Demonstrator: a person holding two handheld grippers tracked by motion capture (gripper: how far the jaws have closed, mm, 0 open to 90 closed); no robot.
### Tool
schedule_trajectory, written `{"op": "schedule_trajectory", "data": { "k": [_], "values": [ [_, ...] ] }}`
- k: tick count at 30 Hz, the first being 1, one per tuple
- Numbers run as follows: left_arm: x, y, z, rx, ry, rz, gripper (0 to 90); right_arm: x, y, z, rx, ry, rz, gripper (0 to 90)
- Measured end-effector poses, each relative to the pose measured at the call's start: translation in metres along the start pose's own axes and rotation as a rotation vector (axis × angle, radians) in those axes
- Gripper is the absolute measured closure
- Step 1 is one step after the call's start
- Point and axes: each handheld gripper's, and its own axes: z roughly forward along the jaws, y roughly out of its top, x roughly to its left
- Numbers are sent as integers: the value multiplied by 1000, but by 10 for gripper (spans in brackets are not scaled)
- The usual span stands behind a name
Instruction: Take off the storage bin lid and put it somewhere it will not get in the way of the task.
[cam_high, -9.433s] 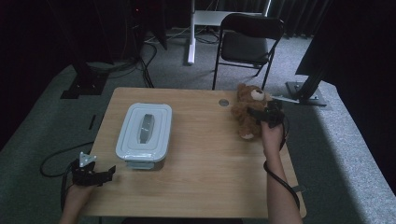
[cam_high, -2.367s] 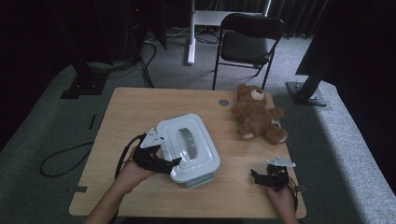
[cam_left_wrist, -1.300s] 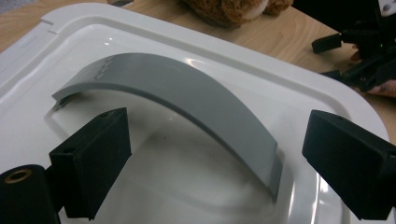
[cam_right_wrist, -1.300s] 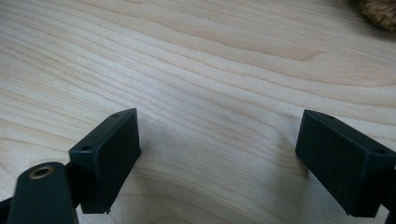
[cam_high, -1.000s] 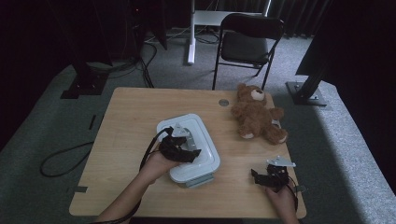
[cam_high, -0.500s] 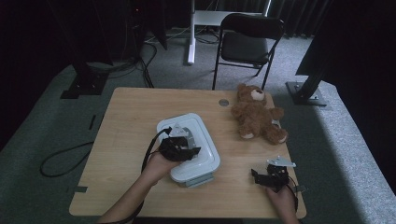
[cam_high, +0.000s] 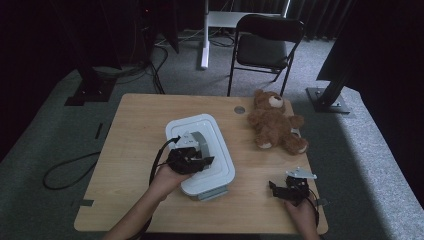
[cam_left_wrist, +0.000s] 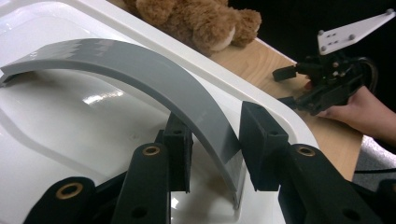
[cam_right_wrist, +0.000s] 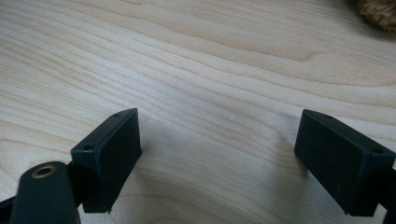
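Grey plastic, an arched handle (cam_left_wrist: 154, 79), runs between the two black jaws of the left gripper (cam_left_wrist: 215, 144) in the left gripper view. The jaws have just been closing on it: one pad sits under the arch at lower centre, the other against its outer face to the right, and both look to be touching the strip. The handle belongs to a white lidded container (cam_high: 200, 152), which sits at the centre of the high view on the pale wooden table (cam_high: 135, 125), turned slightly askew to the table's edges. In that view the left gripper (cam_high: 192, 159) lies over the near half of the lid, with the left hand (cam_high: 165, 181) behind it coming up from the bottom edge.

At the lower right of the high view the right gripper (cam_high: 280, 189) rests low over the table near its front edge, well apart from the container. In the right gripper view its jaws stand wide apart, with bare wood grain between them and nothing held.

A brown teddy bear (cam_high: 274, 122) lies at the upper right of the table, clear of both grippers. A dark folding chair (cam_high: 267, 42) stands on the carpet beyond the table's far edge.
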Motion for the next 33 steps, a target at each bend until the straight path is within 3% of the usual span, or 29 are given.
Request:
{"op": "schedule_trajectory", "data": {
  "k": [17, 33],
  "values": [
    [3, -1, -35, -24, -9, 22, 672, 0, 0, 0, 1, 1, 2, 137],
    [14, -10, -72, -37, 42, 26, 674, 0, 0, 0, 1, 1, 1, 137]
  ]
}}
